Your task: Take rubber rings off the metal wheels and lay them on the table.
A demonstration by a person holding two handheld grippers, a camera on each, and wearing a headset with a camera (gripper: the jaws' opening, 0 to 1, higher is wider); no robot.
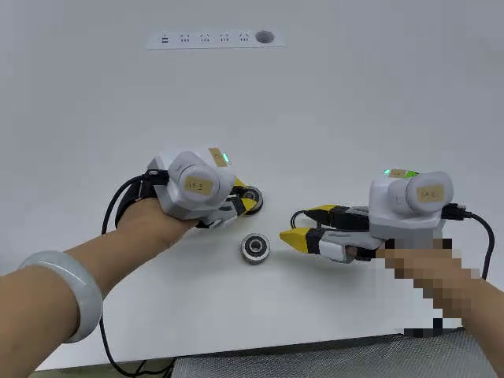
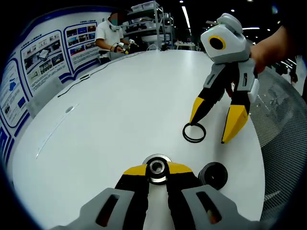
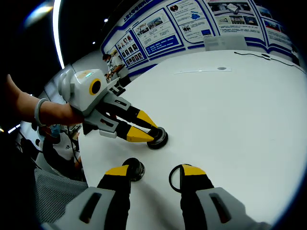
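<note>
My left gripper (image 1: 246, 203) (image 2: 157, 168) is shut on a metal wheel (image 1: 254, 196) (image 2: 157, 167) that rests on the white table; the right gripper view shows the same wheel (image 3: 159, 138) between its yellow tips. A second wheel with a black rim (image 1: 255, 246) (image 2: 213, 174) (image 3: 135, 168) lies loose between the two grippers. My right gripper (image 1: 298, 225) (image 2: 214, 119) (image 3: 154, 171) stands open just above the table. A thin black rubber ring (image 2: 194, 132) (image 3: 174, 178) lies flat on the table, against one of its fingertips (image 3: 192, 170).
A white power strip (image 1: 216, 38) lies at the far side of the table (image 1: 354, 102). The table's front edge (image 1: 260, 348) runs close below the grippers. Black cables trail from both grippers. A person (image 2: 108, 33) stands far off beyond the table.
</note>
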